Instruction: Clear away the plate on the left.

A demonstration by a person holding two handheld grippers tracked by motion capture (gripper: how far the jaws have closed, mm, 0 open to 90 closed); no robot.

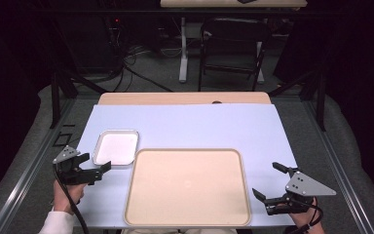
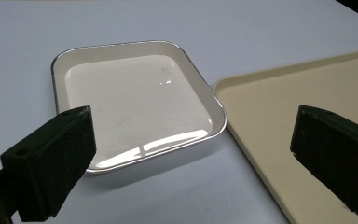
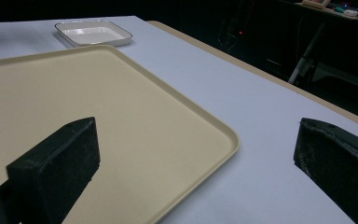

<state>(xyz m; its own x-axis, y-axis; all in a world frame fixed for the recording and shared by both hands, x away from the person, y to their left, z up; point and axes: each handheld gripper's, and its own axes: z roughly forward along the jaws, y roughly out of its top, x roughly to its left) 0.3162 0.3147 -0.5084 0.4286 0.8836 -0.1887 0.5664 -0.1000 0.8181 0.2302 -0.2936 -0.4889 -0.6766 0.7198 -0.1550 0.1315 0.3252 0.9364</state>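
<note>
A large empty beige tray (image 1: pixel 187 187) lies at the front middle of the pale blue table cover (image 1: pixel 199 124). An empty white square dish (image 1: pixel 116 147) with a metallic rim sits just off the tray's far left corner. My left gripper (image 1: pixel 97 162) hovers at the front left, open and holding nothing, its jaws pointing at the dish (image 2: pixel 135 102) and the tray's edge (image 2: pixel 307 93). My right gripper (image 1: pixel 265 179) is open and empty beside the tray's right edge. In the right gripper view the jaws straddle the tray's corner (image 3: pixel 74 107), and the dish (image 3: pixel 93 32) lies far off.
A strip of wooden tabletop (image 1: pixel 185 98) shows beyond the cover. Behind the table stand a dark folding chair (image 1: pixel 233 44) and a white table leg (image 1: pixel 183 48), with cables on the floor. Black frame posts (image 1: pixel 55 97) flank the table.
</note>
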